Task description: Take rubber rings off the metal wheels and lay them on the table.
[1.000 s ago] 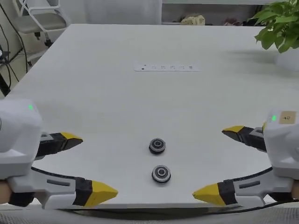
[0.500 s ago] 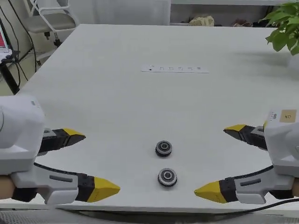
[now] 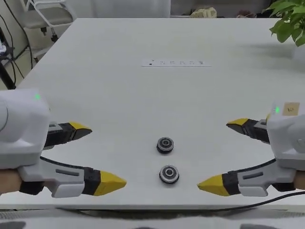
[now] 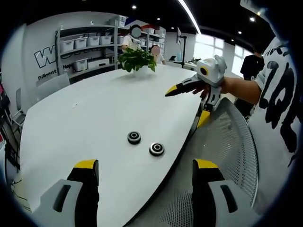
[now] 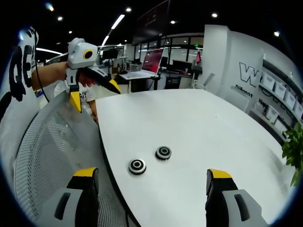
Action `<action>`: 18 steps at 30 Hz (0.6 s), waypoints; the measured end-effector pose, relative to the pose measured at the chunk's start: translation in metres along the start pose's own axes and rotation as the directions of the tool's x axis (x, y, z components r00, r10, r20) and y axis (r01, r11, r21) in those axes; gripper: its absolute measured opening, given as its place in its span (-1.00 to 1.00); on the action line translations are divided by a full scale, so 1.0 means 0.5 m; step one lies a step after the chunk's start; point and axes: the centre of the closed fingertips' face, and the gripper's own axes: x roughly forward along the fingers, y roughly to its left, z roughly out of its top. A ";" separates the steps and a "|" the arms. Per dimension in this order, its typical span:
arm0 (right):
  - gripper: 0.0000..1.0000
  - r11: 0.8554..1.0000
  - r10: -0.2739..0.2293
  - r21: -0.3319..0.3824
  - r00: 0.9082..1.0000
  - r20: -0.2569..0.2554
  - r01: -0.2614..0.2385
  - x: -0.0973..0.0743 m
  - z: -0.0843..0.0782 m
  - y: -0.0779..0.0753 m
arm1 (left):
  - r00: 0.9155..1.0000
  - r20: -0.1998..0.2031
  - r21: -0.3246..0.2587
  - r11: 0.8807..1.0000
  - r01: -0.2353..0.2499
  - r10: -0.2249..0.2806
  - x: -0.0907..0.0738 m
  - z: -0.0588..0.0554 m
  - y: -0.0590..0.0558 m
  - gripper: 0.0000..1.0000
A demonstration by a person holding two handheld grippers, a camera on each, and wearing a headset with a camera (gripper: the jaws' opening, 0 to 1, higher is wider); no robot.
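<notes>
The white surface point(image 3: 143, 100) carries two small metal wheels close to its near edge, midway between the two claws. The far wheel point(image 3: 165, 145) lies flat just behind the near wheel point(image 3: 169, 174); the two are near each other but apart, and each looks dark around its rim with a lighter hub. The left claw point(image 3: 105, 155) hovers at the left, its yellow-tipped jaws spread wide and pinching nothing, well apart from both wheels. The right claw point(image 3: 214, 153) mirrors it on the right, jaws likewise spread and empty, its tips aimed inward toward the wheels. In the left gripper view the wheels sit beyond the parted jaws, near the rounded edge of the surface. Farther back on the surface lies a flat white socket strip point(image 3: 176, 62), and a leafy plant point(image 3: 288, 21) stands at the far right corner.
</notes>
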 end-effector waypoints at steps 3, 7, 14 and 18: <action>0.87 1.000 0.000 -0.007 1.000 0.000 0.000 0.002 0.000 -0.001 | 1.000 0.014 0.014 1.000 0.007 -0.008 0.007 0.008 0.000 0.57; 0.83 1.000 0.001 -0.017 1.000 0.005 -0.001 0.010 -0.002 -0.004 | 0.999 0.032 0.034 0.999 0.025 -0.026 0.018 0.017 -0.001 0.57; 0.80 1.000 0.007 -0.018 1.000 0.014 -0.006 0.020 -0.008 -0.011 | 0.998 0.041 0.052 0.997 0.048 -0.050 0.036 0.023 0.000 0.56; 0.80 0.999 0.012 -0.046 1.000 0.007 -0.012 0.025 -0.016 -0.010 | 0.997 0.040 0.055 0.997 0.061 -0.064 0.046 0.023 0.002 0.55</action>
